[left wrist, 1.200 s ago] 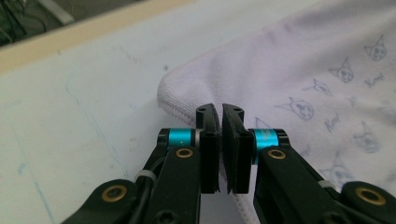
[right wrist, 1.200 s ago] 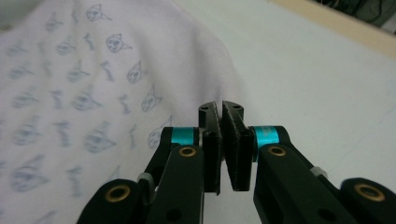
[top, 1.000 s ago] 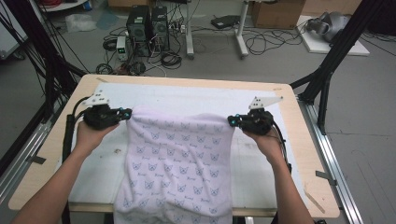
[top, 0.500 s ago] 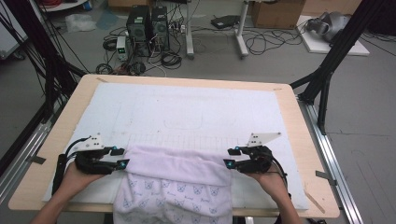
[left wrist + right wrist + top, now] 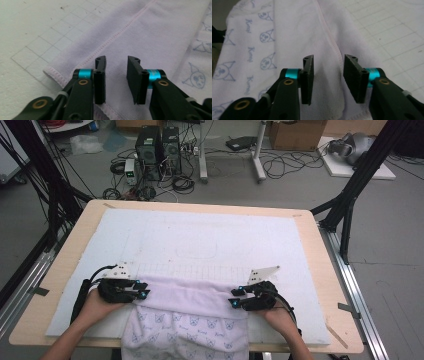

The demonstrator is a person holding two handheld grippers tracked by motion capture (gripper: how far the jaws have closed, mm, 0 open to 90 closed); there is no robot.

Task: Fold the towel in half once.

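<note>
Lilac towel (image 5: pixel 187 312), folded edge crosswise, hanging over

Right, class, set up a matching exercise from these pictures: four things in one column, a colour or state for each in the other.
Things:
1. towel
2. left gripper
3. foam mat
4. table

Descriptions:
A. bare wooden edge
B. white, printed with a grid
C. fingers apart over a folded hem
D. pale lilac, cartoon faces, hanging over the near edge

Pairs: 1-D, 2-C, 3-B, 4-A

We're in a lab: computer towers (image 5: pixel 159 146), floor cables (image 5: pixel 280 162), black rig frame (image 5: pixel 350 200) around the counter (image 5: pixel 320 250).
</note>
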